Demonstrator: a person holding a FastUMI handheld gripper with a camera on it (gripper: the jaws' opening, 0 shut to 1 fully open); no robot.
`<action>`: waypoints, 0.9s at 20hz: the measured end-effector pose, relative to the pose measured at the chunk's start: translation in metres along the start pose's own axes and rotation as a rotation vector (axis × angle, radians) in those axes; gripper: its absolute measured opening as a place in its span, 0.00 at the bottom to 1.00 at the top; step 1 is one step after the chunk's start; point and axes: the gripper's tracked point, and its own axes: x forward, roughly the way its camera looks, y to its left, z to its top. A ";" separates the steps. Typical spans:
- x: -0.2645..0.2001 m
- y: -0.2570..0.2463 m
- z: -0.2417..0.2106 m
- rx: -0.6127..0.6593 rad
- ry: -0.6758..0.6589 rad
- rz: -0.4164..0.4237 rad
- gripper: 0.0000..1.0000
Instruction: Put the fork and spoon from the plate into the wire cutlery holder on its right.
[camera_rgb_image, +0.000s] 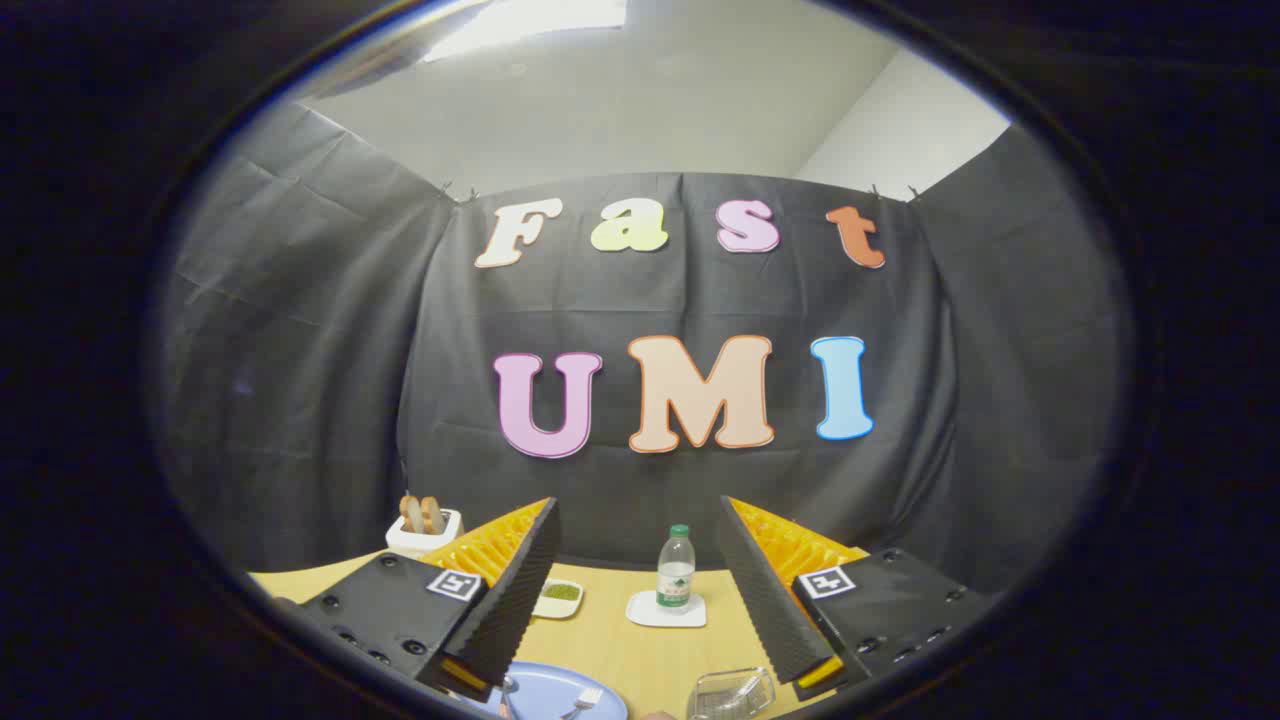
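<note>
Gripper (640, 560) hangs high, fingers spread wide with nothing between them. Down below them sits the blue plate (545, 690), fork (585, 700) and spoon (508, 688) lying on it, wire cutlery holder (732, 692) just right. Ahead, a water bottle (676, 567) stands on a white coaster (665, 612).

The gripper (640, 590) hangs with fingers wide apart above the table (620, 650); near, between them, the plate (548, 692) bears a fork (583, 700), the holder (732, 693) on its right.
</note>
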 end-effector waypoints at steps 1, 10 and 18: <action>0.000 0.003 0.000 0.003 0.000 0.007 0.98; 0.009 0.016 -0.002 0.001 0.018 0.032 0.98; 0.003 0.018 -0.021 -0.011 0.071 0.014 0.98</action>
